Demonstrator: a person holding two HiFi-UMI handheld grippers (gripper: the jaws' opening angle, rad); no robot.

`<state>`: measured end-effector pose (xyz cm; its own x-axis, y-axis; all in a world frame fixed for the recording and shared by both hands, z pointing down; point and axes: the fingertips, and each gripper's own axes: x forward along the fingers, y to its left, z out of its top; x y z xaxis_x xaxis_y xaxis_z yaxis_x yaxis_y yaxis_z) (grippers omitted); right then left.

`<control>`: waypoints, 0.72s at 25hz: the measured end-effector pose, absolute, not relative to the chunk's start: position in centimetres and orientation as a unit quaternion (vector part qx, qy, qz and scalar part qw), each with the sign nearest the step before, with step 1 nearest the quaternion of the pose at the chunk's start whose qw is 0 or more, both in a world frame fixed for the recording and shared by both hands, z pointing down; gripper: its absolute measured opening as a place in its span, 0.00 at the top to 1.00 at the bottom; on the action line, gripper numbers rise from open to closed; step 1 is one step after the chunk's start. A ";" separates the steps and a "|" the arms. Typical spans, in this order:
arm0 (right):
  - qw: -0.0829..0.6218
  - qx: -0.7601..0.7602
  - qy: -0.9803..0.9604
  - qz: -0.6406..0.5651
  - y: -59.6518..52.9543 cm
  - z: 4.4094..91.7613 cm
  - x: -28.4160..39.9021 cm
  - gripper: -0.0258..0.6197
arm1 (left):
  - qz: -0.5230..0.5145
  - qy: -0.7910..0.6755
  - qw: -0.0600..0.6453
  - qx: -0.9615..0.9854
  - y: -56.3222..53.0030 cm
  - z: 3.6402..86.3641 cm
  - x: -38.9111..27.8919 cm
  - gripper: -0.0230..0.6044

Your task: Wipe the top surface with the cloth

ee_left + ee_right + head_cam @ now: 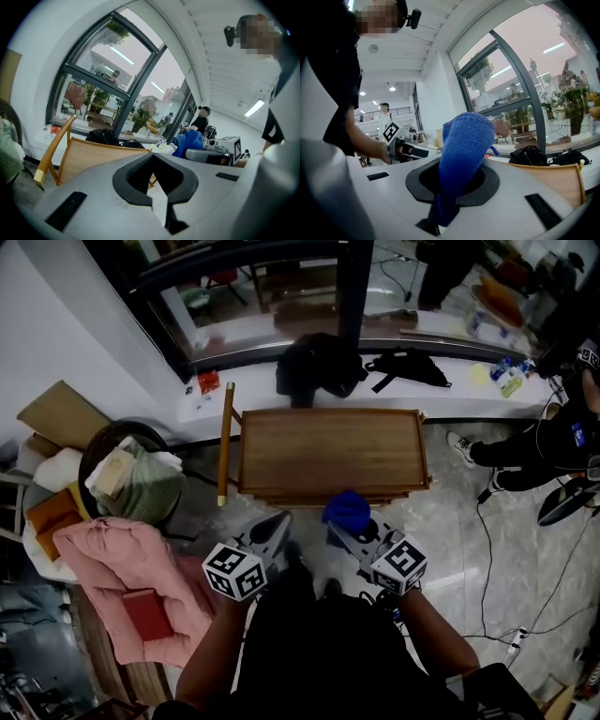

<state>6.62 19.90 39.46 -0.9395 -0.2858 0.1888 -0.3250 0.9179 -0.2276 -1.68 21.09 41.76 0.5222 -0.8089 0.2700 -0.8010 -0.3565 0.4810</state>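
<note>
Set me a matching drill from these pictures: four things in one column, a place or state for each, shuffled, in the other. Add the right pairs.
Things
1. blue cloth
2. left claw
3. wooden table
4. pink garment

Places and states
A. heaped to the person's left
B. clamped in the right claw
C. holding nothing
D. top bare, just ahead of both claws

Pairs: 1-B, 2-C, 3-D, 4-A
</note>
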 end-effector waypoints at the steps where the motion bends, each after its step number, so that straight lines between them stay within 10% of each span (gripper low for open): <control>1: 0.079 0.157 -0.976 0.130 19.3 39.5 6.0 0.89 | -0.008 -0.488 0.290 0.823 20.4 41.9 -2.3 0.95; 18: 0.136 0.193 -0.960 0.148 10.1 41.4 -4.8 0.89 | -0.014 -0.450 0.343 0.824 10.8 44.7 -10.4 0.95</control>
